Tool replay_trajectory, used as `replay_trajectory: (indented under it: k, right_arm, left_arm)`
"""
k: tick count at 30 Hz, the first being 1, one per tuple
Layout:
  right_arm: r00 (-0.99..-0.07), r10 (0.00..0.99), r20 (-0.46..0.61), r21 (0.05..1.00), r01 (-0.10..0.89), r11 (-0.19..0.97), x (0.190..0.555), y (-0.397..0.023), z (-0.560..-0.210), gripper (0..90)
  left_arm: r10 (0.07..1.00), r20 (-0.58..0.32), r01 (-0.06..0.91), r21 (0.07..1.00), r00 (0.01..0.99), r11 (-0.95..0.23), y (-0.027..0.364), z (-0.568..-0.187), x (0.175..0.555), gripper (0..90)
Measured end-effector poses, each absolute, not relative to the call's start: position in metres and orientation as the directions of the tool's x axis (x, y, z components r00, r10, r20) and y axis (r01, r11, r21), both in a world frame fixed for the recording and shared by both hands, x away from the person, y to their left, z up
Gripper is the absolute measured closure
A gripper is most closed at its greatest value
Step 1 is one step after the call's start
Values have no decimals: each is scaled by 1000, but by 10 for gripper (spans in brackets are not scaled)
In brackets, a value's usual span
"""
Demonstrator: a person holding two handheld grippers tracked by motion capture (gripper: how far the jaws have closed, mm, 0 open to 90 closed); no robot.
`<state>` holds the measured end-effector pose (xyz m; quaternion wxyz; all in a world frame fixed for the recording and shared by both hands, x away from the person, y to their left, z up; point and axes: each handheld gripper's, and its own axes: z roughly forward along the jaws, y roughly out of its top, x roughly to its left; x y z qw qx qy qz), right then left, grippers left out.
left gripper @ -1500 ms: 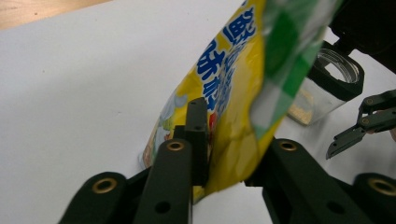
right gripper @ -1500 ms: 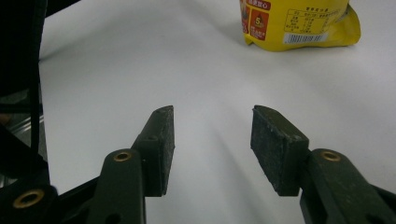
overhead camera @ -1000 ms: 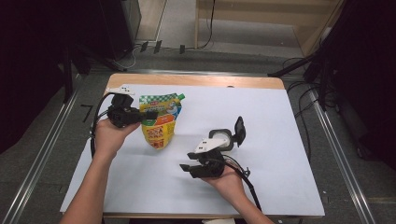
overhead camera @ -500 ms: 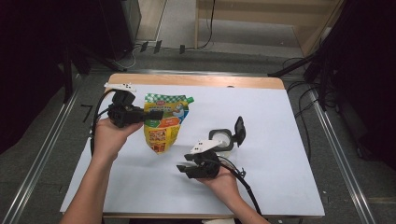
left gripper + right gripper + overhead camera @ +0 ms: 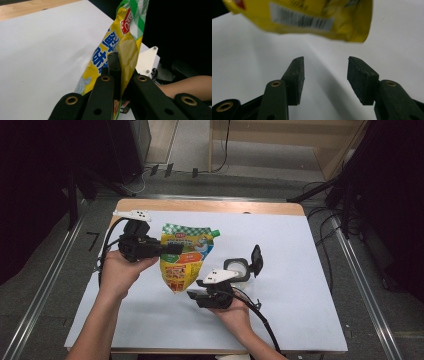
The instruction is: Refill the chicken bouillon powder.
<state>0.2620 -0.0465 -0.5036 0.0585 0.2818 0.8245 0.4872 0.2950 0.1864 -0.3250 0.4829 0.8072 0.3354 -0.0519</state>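
Pouch (image 5: 186, 257): a yellow refill pouch with a green checked top and a small spout at its upper corner hangs above the white bench (image 5: 310, 270), its lower end close to the surface. The left hand-held gripper (image 5: 172, 249) has its jaws clamped tight on the pouch's side edge; in the left gripper view the film is pinched between the black pads (image 5: 113, 67). The right hand-held gripper (image 5: 192, 295) sits low on the bench just under the pouch's bottom corner, jaws about half apart with nothing between them; in the right gripper view the barcoded bottom edge (image 5: 312, 20) hangs just beyond the fingertips.

Risks, as I judge them: the pinch is on thin, glossy film at one edge, so the weight of the contents could let the pouch swing or slide out of the jaws. If the right gripper closes while the pouch sways, it may catch only the corner seam or miss it. Squeezing the body hard could force liquid toward the spout. An open-lidded white container (image 5: 239, 269) stands just beside the right hand and could be knocked.
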Motion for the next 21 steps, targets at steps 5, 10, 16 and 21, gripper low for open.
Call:
replay_trajectory:
  k: [5,10,16,21]
  right_arm:
    - [-828,542,144,858,378,349,260,-48,-501,494]
    - [-820,557,130,867,366,337,259,-50,-503,501]
    - [-803,577,147,863,389,321,259,-50,-509,530]
    - [-780,604,165,870,404,284,258,-54,-513,563]
  left_arm:
    - [461,-410,578,753,787,-316,180,-320,289,900]
    - [442,-420,577,750,793,-323,177,-318,287,900]
    - [422,-436,582,743,795,-329,172,-320,286,900]
    - [399,-460,591,740,793,-323,170,-322,286,900]
